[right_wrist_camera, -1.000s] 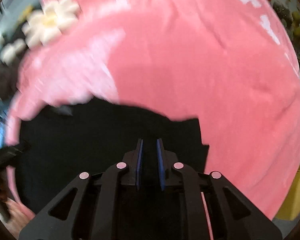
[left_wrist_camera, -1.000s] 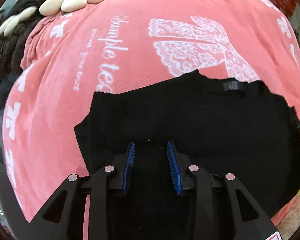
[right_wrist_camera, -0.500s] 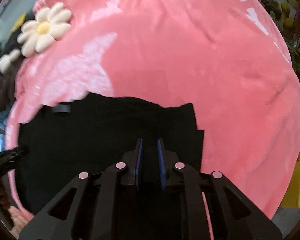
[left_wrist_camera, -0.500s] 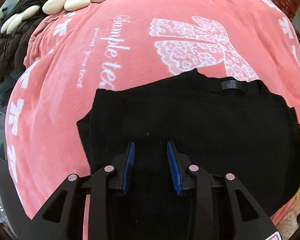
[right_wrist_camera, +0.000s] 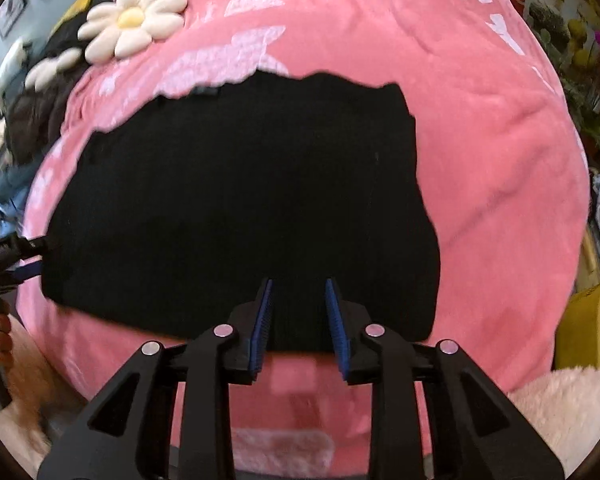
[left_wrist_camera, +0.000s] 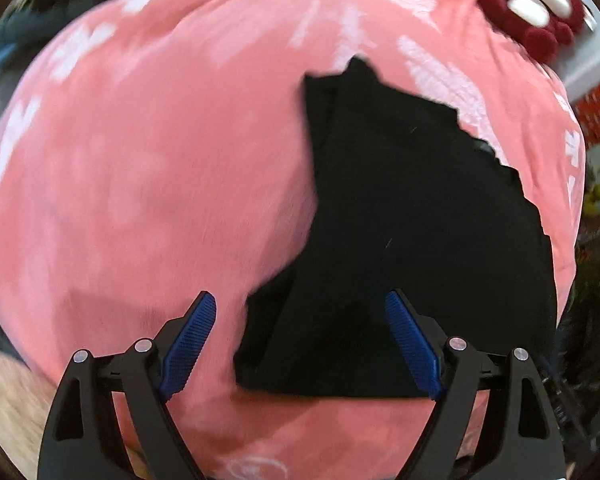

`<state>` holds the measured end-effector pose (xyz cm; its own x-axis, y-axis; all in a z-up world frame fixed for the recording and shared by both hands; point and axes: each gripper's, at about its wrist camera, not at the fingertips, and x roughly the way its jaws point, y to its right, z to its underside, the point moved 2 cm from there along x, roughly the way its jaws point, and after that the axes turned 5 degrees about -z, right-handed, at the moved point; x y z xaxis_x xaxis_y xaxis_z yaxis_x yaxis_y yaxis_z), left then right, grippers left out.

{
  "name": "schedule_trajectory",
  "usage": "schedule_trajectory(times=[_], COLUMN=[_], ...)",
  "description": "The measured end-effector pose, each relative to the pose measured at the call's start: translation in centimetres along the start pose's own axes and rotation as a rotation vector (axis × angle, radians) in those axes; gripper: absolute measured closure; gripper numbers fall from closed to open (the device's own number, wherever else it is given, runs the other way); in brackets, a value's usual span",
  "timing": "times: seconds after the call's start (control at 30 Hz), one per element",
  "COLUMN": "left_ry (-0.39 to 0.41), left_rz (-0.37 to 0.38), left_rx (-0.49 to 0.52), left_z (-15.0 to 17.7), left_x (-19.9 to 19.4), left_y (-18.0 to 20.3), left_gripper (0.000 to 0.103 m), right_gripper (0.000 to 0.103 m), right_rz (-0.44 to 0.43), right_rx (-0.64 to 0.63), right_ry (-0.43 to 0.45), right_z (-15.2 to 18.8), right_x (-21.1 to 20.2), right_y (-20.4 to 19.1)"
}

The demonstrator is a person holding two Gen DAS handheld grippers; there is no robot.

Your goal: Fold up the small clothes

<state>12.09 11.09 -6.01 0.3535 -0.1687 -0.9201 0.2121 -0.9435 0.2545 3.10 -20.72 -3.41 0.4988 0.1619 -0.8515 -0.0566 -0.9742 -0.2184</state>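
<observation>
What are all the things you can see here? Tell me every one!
black garment: one, black, lying flat on the blanket.
blanket: one, pink with white prints, under the garment.
daisy cushion: one, cream with yellow middle, far left edge of the blanket.
dark jacket: one, dark, left beside the blanket.
red plush thing: one, dark red and white, far right corner in the left view.
yellow object: one, yellow, right of the blanket.
left tongs: jaws just opened wide, the garment's corner between them.
right tongs: jaws just opening, over the garment's near edge.

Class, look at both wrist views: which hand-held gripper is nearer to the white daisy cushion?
Right. The right hand-held gripper sits at the black garment's near edge with the daisy cushion beyond. The left hand-held gripper sees only a sliver of it.
</observation>
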Motion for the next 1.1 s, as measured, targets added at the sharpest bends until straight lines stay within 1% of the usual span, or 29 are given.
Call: schedule_trajectory(times=[0.03, 0.07, 0.1, 0.13, 0.17, 0.2, 0.27, 0.3, 0.33, 0.37, 0.4, 0.43, 0.47, 0.5, 0.53, 0.57, 0.6, 0.63, 0.67, 0.7, 0.73, 0.77, 0.8, 0.83, 0.87, 0.9, 0.97, 1.03, 1.1], left_ry=[-0.015, -0.030, -0.044, -0.018, -0.011, -0.010, -0.001, 0.006, 0.012, 0.019, 0.037, 0.038, 0.028, 0.015, 0.009, 0.009, 0.009, 0.003, -0.006, -0.017, -0.022, -0.020, -0.020, -0.016, -0.012, -0.005, 0.015, 0.025, 0.043], left_rz=[0.011, 0.017, 0.020, 0.006, -0.004, -0.015, -0.005, 0.019, 0.042, 0.065, 0.106, 0.131, 0.164, 0.183, 0.201, 0.206, 0.194, 0.181, 0.166, 0.157, 0.172, 0.194, 0.226, 0.244, 0.245, 0.235, 0.214, 0.195, 0.204], left_rx=[-0.016, -0.026, -0.033, -0.016, 0.001, 0.023, 0.029, 0.019, 0.006, -0.008, -0.031, -0.037, -0.039, -0.046, -0.057, -0.053, -0.040, -0.027, -0.032, -0.058, -0.077, -0.098, -0.111, -0.115, -0.116, -0.113, -0.094, -0.076, -0.096], left_z=[0.7, 1.0, 1.4, 1.7, 1.8, 1.8, 1.8, 1.8, 1.7, 1.6, 1.5, 1.4, 1.3, 1.2, 1.2, 1.2, 1.3, 1.4, 1.5, 1.4, 1.3, 1.2, 1.1, 1.0, 1.0, 1.0, 1.0, 0.8, 0.4], left_x=[0.4, 0.7, 1.1, 1.1, 1.1, 1.2, 1.4, 1.3, 1.3, 1.2, 0.9, 0.7, 0.6, 0.5, 0.3, 0.1, 0.1, 0.3, 0.6, 1.1, 1.2, 1.2, 1.2, 1.3, 1.3, 1.4, 1.1, 0.7, -0.3], left_y=[-0.1, -0.2, -0.2, 0.1, 0.3, 0.8, 0.9, 0.9, 0.7, 0.6, 0.4, 0.0, -0.1, -0.3, -0.4, -0.5, -0.4, -0.2, -0.2, -0.2, -0.2, -0.1, 0.0, 0.3, 0.5, 0.6, 0.8, 1.1, 1.2], left_gripper=[0.019, 0.019, 0.019, 0.019, 0.019, 0.019, 0.020, 0.020, 0.023, 0.028, 0.042, 0.063, 0.079, 0.095, 0.095, 0.095, 0.095, 0.092, 0.088, 0.082, 0.074, 0.068, 0.054, 0.046, 0.045, 0.046, 0.055, 0.095, 0.095], right_gripper=[0.073, 0.061, 0.045, 0.039, 0.030, 0.024, 0.023, 0.023, 0.023, 0.033, 0.064, 0.083, 0.097, 0.097, 0.098, 0.098, 0.097, 0.096, 0.094, 0.088, 0.085, 0.078, 0.070, 0.045, 0.027, 0.024, 0.023, 0.020, 0.019], right_rz=[0.002, 0.012, 0.030, 0.057, 0.095, 0.110, 0.097, 0.061, 0.029, -0.020, -0.077, -0.118, -0.132, -0.117, -0.093, -0.070, -0.031, -0.013, -0.010, -0.019, -0.017, -0.004, 0.007, 0.014, 0.017, 0.015, 0.022, 0.040, 0.030], right_rx=[0.021, 0.043, 0.065, 0.096, 0.135, 0.162, 0.245, 0.301, 0.334, 0.355, 0.359, 0.362, 0.356, 0.321, 0.273, 0.240, 0.195, 0.179, 0.195, 0.230, 0.240, 0.234, 0.223, 0.217, 0.206, 0.186, 0.149, 0.113, 0.088], right_ry=[-0.001, 0.009, 0.024, 0.047, 0.066, 0.066, 0.030, 0.004, -0.008, -0.022, -0.038, -0.055, -0.057, -0.025, 0.003, 0.012, -0.013, -0.059, -0.106, -0.106, -0.078, -0.038, 0.014, 0.046, 0.080, 0.117, 0.143, 0.179, 0.201], right_z=[0.2, 0.1, 0.0, -0.1, -0.2, -0.3, -0.1, 0.0, 0.0, -0.1, -0.2, -0.4, -0.6, -1.1, -1.5, -1.7, -1.6, -1.4, -0.9, -0.8, -0.9, -1.1, -1.3, -1.3, -1.3, -1.3, -1.2, -1.2, -1.3], right_x=[-0.1, -0.3, -0.7, -1.2, -1.6, -1.6, -0.9, -0.1, 0.5, 1.2, 1.7, 2.1, 2.0, 0.8, -0.4, -0.8, -0.4, 0.5, 1.5, 1.6, 1.1, 0.3, -0.6, -1.2, -1.9, -2.6, -3.1, -3.4, -3.5], right_y=[0.4, 0.9, 1.4, 2.2, 3.3, 4.2, 6.0, 7.0, 7.6, 7.9, 7.9, 7.8, 7.4, 6.9, 6.3, 6.1, 6.0, 6.0, 6.4, 6.8, 7.0, 6.9, 6.6, 6.5, 6.3, 5.8, 5.1, 4.3, 3.8])
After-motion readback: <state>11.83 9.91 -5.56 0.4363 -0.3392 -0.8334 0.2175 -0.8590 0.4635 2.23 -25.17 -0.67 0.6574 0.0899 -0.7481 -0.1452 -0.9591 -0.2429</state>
